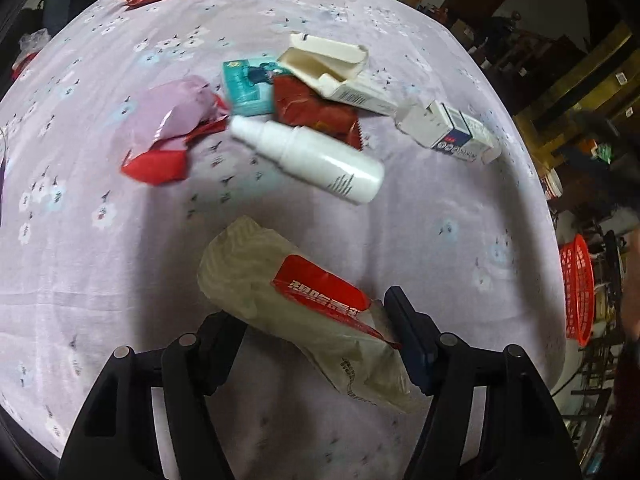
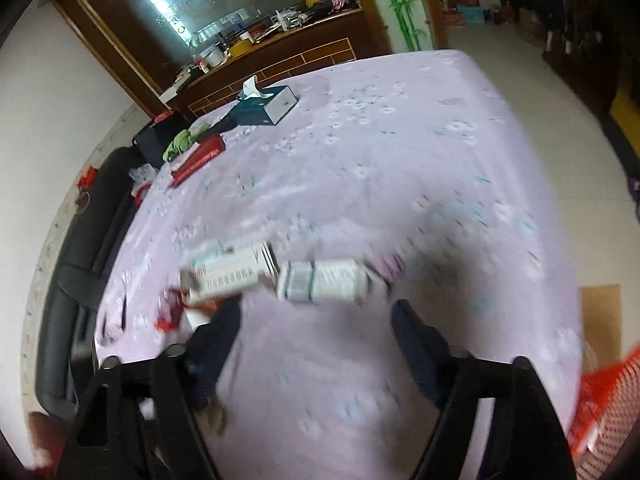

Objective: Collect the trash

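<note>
- The left hand-held gripper is clamped on a crumpled translucent plastic wrapper with a red printed label, its two black fingers pressing the wrapper's near end from either side.
- The wrapper juts forward from the jaws above the lilac flower-print cloth of the worktop, and casts a shadow on the cloth beneath it.
- Beyond the wrapper lies a white plastic squeeze bottle on its side, its narrow cap end pointing left.
- Just behind the bottle sits a dark red foil packet, touched on its left by a small teal carton and partly covered by an open white flip-top cardboard box.
- To the left of the bottle lies a crumpled pink and red plastic bag.
- To the right of the bottle, apart from it, lies a white and blue medicine carton with an open end flap.
- A red mesh plastic basket shows past the worktop's right edge.
- The right hand-held gripper has its fingers spread apart with nothing between them, over the cloth.
- The right wrist view is blurred; just beyond those fingers lie pale cartons, whose details cannot be told.
- At the far side of the worktop stands a dark green tissue box.
</note>
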Tool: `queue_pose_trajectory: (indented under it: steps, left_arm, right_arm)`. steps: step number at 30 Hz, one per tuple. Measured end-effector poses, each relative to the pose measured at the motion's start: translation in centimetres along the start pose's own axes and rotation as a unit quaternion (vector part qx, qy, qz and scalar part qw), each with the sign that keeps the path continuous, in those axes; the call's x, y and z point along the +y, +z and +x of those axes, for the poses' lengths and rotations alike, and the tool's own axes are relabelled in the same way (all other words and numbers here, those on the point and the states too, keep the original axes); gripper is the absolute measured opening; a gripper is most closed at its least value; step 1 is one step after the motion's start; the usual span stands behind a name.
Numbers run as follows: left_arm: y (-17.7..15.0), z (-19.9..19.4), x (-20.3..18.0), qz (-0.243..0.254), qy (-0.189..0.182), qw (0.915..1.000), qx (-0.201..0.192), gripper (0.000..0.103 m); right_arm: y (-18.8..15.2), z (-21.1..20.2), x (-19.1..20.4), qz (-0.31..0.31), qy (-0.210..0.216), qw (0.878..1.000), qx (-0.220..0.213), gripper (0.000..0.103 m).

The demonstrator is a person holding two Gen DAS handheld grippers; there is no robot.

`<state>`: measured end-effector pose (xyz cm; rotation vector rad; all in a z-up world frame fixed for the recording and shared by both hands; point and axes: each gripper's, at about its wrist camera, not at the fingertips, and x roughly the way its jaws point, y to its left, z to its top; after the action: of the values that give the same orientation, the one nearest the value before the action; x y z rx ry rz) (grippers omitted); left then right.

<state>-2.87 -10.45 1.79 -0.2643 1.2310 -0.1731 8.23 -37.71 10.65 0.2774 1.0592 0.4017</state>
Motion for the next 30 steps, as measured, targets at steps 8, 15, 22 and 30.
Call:
queue_pose_trajectory:
  steps: [8,15,22,30]
  left_arm:
    - [-0.2,-0.4,0.9,0.008,-0.017,0.9997,0.012,0.068]
    - [0.3,-0.8,1.9,-0.007,-0.050,0.9985,0.018,0.068]
    - [0.5,-1.2,2.8,-0.022,-0.066,0.9973,0.023,0.069]
    - [0.1,-1.2,2.5,-0.018,-0.060,0.9979,0.019,0.069]
  right_arm:
    - [4.0,8.4,0.5,-0.008,-0.006,0.999,0.049,0.068]
    - [0.3,9.0,2.6,-0.029,0.024,0.992,0.118,0.066]
    - [-3.6,6.9,4.4,-0.035,0.062,0.986,0.150,0.066]
    - [1.1,9.5,1.2,-0.054,-0.002,0.991,0.121,0.068]
